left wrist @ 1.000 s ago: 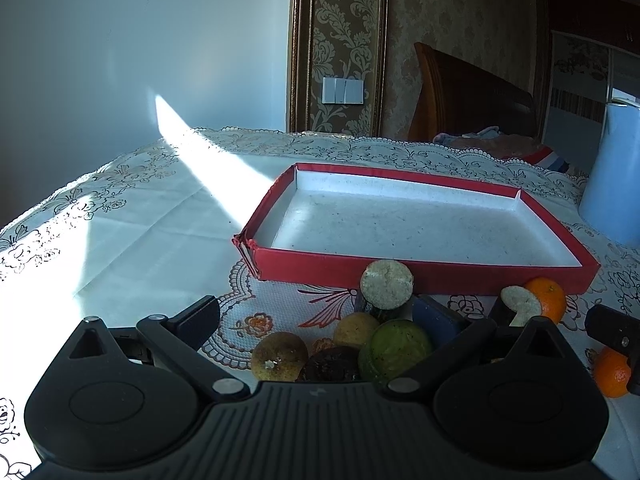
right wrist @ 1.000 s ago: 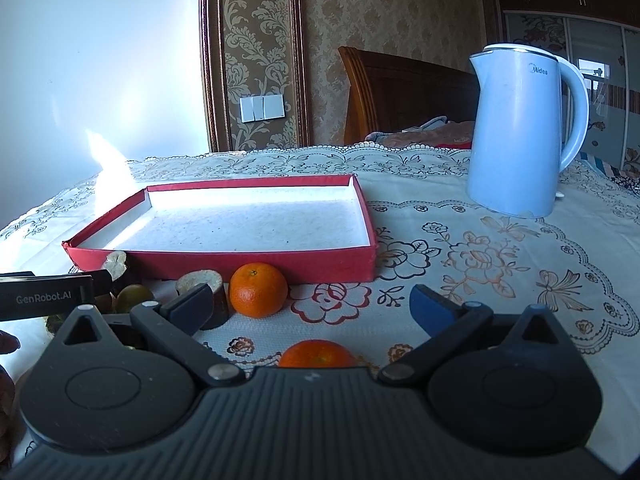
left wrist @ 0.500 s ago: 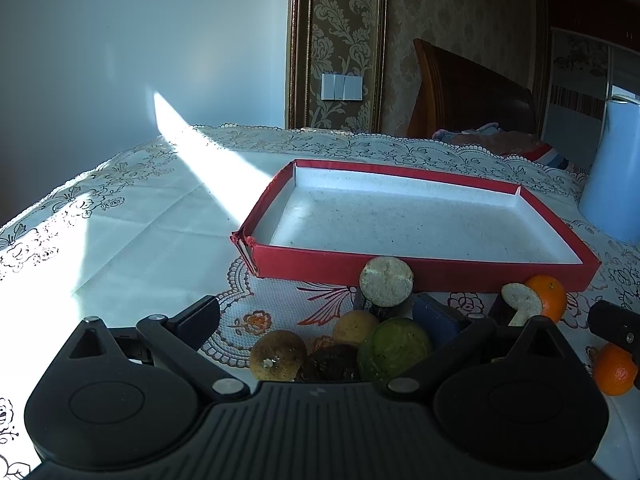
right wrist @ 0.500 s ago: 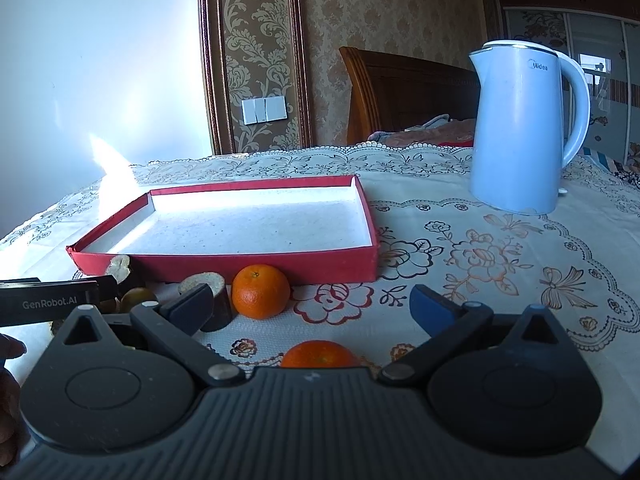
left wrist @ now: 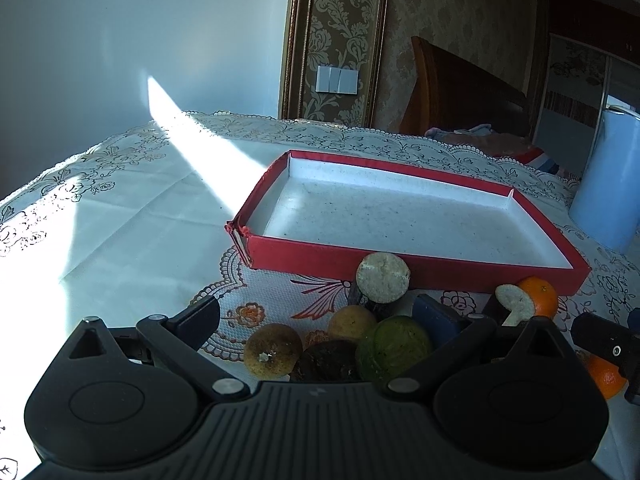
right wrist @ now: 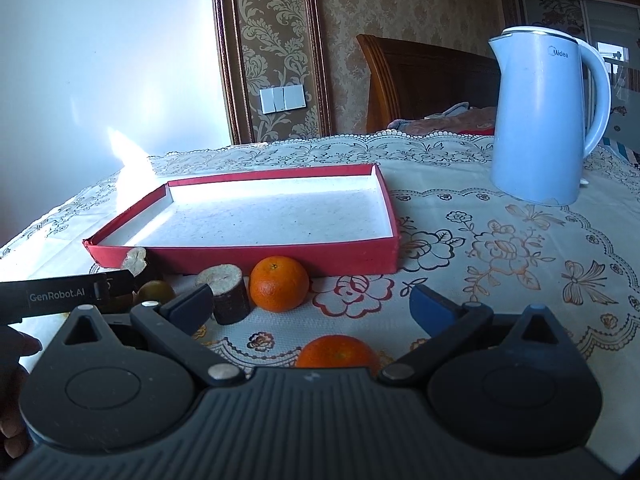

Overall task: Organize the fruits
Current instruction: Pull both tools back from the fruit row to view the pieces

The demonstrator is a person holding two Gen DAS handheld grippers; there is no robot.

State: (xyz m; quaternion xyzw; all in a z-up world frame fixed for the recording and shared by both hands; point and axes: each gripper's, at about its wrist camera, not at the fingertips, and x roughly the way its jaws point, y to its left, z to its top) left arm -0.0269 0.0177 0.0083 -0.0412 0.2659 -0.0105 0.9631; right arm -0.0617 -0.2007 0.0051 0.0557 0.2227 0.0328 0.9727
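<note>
Orange (right wrist: 338, 354) between right tool's (right wrist: 312, 306) fingers.

Left wrist view: kettle (left wrist: 608, 184) cut off by right edge, dark fruit (left wrist: 328, 362) and green fruit (left wrist: 390, 350) partly hidden behind the gripper body at bottom centre. Right wrist view: near orange (right wrist: 338, 354) half hidden bottom centre; olive fruit (right wrist: 154, 292) partly behind left gripper (right wrist: 68, 294) at left edge.

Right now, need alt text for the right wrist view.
The open right gripper hovers low over a floral tablecloth, an orange between its fingers. Beyond lie another orange, an empty red tray and a blue kettle.
</note>
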